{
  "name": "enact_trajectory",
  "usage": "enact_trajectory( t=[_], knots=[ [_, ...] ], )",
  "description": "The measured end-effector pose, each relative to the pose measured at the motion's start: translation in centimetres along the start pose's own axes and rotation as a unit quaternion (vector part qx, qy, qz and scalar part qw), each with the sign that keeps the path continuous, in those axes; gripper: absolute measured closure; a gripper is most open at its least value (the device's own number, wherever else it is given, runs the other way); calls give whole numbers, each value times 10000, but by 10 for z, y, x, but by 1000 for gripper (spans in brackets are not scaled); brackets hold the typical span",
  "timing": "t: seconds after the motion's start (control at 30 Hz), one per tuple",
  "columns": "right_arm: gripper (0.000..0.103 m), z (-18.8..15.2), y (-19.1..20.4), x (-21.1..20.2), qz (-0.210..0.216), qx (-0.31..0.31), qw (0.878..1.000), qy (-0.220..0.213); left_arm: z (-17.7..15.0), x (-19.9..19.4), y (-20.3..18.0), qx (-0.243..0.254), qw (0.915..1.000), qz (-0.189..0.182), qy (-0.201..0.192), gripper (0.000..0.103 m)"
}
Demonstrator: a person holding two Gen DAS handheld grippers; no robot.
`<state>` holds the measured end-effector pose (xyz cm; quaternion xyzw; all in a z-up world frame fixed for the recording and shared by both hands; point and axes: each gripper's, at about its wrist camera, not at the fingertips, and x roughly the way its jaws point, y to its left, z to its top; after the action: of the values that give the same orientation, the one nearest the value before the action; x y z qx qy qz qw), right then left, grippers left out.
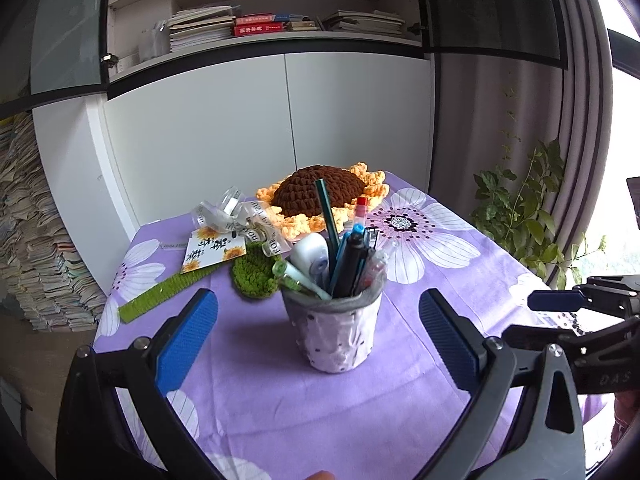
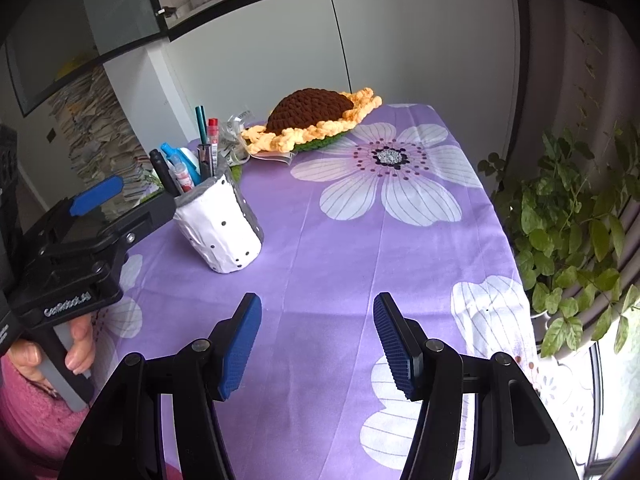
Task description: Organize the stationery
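Note:
A white fabric pen cup (image 1: 336,330) with dark dots stands upright on the purple floral tablecloth (image 1: 280,400). It holds several pens, a teal pencil (image 1: 325,208) and a white correction tape (image 1: 310,252). My left gripper (image 1: 320,320) is open, its blue pads on either side of the cup without touching it. In the right wrist view the cup (image 2: 222,228) stands left of centre. My right gripper (image 2: 318,340) is open and empty over bare cloth, right of the cup. The left gripper (image 2: 96,216) shows at the left edge there.
A crocheted sunflower (image 1: 320,196) lies at the table's far side, with a ribbon bow (image 1: 228,212), a card (image 1: 212,252) and green crochet leaves (image 1: 252,276) to its left. A potted plant (image 2: 568,232) stands beyond the table's right edge. White cabinets and bookshelves stand behind.

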<state>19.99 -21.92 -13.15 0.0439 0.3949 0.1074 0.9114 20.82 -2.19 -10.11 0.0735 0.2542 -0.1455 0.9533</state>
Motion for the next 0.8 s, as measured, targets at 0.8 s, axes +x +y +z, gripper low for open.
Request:
enact_trajectory(
  t=[0.8],
  knots=[
    [21, -8, 71, -128, -594, -381, 9903, -1197, -6, -162, -12, -228, 9959, 544, -683, 1]
  ],
)
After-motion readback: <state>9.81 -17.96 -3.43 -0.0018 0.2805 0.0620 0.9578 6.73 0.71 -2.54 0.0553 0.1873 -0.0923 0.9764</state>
